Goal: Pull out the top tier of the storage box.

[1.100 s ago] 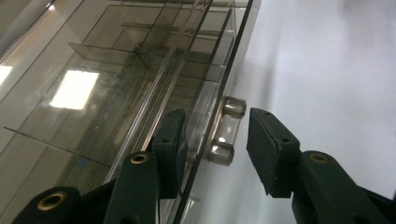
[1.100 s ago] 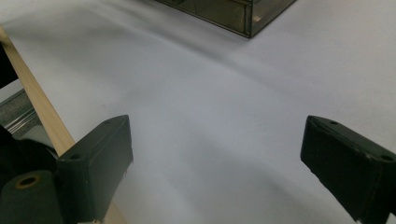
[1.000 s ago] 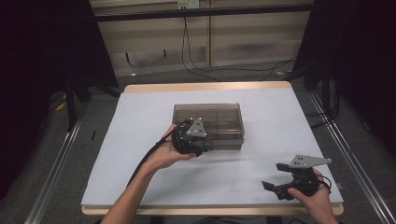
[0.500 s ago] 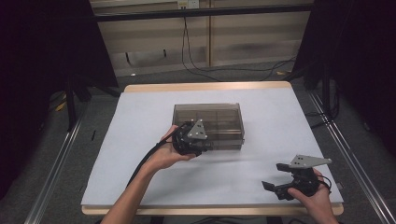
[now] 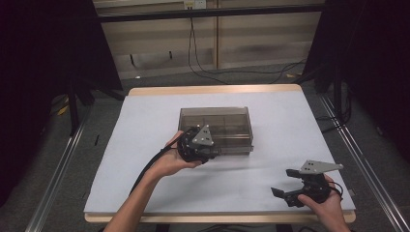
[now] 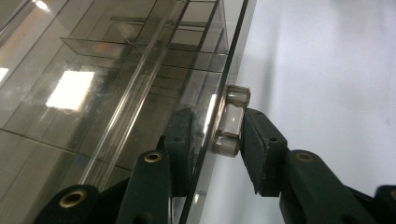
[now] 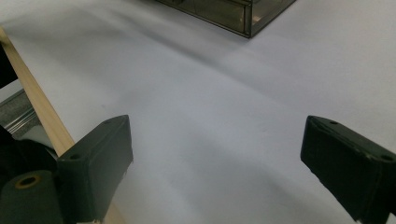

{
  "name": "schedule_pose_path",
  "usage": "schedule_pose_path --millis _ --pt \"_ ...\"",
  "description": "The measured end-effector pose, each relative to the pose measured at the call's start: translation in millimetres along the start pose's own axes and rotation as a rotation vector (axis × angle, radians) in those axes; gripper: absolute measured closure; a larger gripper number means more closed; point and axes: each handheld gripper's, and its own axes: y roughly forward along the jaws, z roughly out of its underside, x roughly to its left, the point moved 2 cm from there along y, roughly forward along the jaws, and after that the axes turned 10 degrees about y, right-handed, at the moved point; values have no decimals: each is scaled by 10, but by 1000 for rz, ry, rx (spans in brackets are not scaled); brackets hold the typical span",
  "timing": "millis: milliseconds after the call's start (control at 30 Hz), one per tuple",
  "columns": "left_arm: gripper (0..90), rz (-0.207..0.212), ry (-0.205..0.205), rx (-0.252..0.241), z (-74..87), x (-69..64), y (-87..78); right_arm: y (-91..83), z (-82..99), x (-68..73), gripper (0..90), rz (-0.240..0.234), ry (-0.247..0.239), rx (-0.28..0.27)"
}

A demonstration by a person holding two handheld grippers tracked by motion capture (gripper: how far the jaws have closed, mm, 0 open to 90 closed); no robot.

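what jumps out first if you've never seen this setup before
The smoky see-through box with inner dividers stands mid-table on the white cover. The left tongs are at its near front edge and have just been closing around a small clear latch there, one pad on the inner side of the panel, one outside. The right tongs sit wide open at the table's near right corner, holding nothing.

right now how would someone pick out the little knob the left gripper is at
Start at the smoky clear compartment box in the middle of the white table. On its near front wall, the left gripper has just been closing around a small clear cylindrical latch. It is the one rounded knob standing off that flat wall.
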Motion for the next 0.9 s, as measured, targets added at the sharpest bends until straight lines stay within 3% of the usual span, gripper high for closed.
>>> schedule_pose_path --millis 267,733,900 --pt "664 22 -16 -12 -3 -26 -17 2 0 1 92 -1 -2 1" --pt "689 49 18 11 -39 -94 -34 2 0 -1 92 0 -2 1" --pt "696 68 48 31 -44 -114 -52 2 -1 -3 93 1 -2 0"
